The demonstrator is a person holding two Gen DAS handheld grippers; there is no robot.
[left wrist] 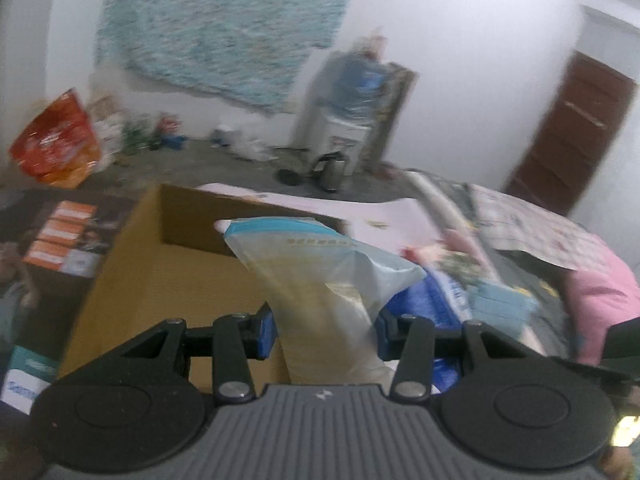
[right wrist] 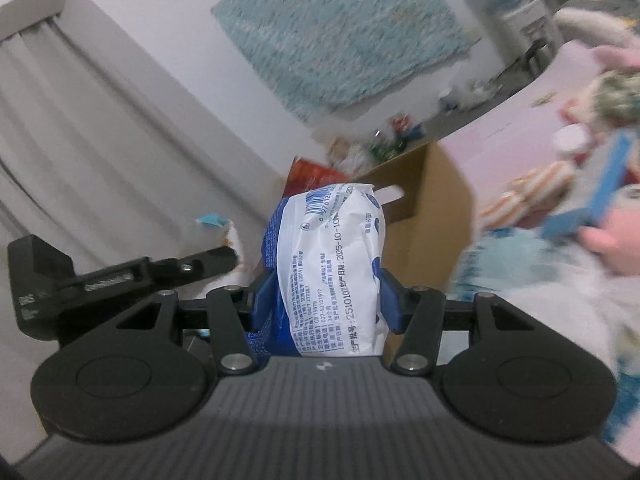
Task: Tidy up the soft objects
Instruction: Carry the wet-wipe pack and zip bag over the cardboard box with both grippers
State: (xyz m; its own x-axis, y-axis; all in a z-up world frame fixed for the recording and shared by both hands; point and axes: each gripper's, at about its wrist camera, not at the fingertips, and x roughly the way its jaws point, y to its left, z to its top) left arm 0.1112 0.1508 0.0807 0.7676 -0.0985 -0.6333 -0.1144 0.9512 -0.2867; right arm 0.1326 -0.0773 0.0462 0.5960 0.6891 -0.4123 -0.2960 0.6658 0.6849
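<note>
In the left wrist view my left gripper (left wrist: 325, 330) is shut on a translucent plastic bag (left wrist: 320, 276) with a light blue top strip and pale contents; the bag stands up in front of an open cardboard box (left wrist: 160, 264). In the right wrist view my right gripper (right wrist: 325, 304) is shut on a white and blue printed soft pack (right wrist: 332, 264), squeezed between the blue pads. The same cardboard box (right wrist: 432, 200) lies just beyond that pack. The other gripper's black body (right wrist: 80, 280) shows at the left of the right wrist view.
A pink table surface (right wrist: 520, 120) carries soft toys and a blue book-like item (right wrist: 600, 188), with a hand (right wrist: 612, 248) beside them. A pink cloth (left wrist: 600, 288) and papers lie right of the box. A red bag (left wrist: 56, 140), a kettle (left wrist: 332, 168) and clutter sit on the floor.
</note>
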